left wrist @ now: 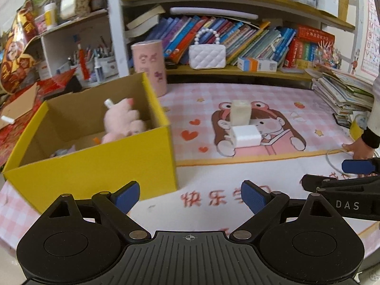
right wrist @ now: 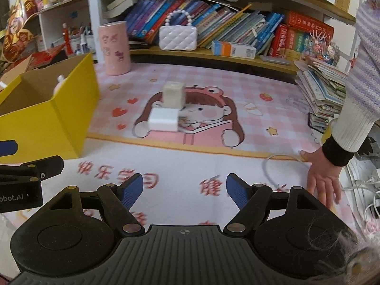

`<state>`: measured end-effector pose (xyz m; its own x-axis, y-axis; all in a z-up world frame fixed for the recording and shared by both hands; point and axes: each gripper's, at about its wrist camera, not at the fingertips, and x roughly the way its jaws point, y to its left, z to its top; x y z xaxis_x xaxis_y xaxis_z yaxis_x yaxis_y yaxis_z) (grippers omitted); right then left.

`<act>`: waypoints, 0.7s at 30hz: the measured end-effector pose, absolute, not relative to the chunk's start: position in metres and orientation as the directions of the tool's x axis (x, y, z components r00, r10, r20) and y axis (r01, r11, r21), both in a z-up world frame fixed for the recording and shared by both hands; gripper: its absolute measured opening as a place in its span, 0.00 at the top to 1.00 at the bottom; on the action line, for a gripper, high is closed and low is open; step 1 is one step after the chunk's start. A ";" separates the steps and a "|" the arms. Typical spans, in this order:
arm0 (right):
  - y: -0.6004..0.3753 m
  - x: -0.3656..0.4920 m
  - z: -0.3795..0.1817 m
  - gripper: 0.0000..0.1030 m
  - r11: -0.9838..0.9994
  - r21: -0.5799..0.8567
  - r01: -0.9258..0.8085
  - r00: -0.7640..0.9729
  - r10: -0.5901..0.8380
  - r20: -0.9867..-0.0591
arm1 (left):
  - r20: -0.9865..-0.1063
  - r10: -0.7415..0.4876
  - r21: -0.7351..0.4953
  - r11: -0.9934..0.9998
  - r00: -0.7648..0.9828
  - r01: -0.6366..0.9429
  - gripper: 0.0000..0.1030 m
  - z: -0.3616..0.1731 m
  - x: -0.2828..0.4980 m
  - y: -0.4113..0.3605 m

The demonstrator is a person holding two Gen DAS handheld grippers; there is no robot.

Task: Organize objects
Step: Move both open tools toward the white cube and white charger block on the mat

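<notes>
Both the left tongs (left wrist: pixel 191 196) and the right tongs (right wrist: pixel 184 191) hang released, grasping nothing. Ahead of them on the table (right wrist: pixel 273 109) lies a white, hard-plastic charger cube (right wrist: pixel 163 119) (probably light, rigid, slick); pinch its flat sides. The yellow cardboard box (left wrist: pixel 95 166) sits left.
</notes>
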<state>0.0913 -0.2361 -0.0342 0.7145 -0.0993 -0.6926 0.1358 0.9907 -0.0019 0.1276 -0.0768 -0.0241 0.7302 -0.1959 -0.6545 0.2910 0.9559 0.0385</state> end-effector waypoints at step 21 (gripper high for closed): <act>-0.316 0.141 -0.049 0.27 0.994 0.041 0.100 0.690 -0.039 -0.723 | -0.695 -0.130 0.060 0.970 0.708 0.236 0.08 -0.037 0.168 -0.150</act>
<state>0.1410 -0.3158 -0.0485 0.6899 -0.0394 -0.7228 0.0999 0.9941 0.0412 0.1683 -0.1496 -0.0368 0.7076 -0.1295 -0.6946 0.2361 0.9699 0.0596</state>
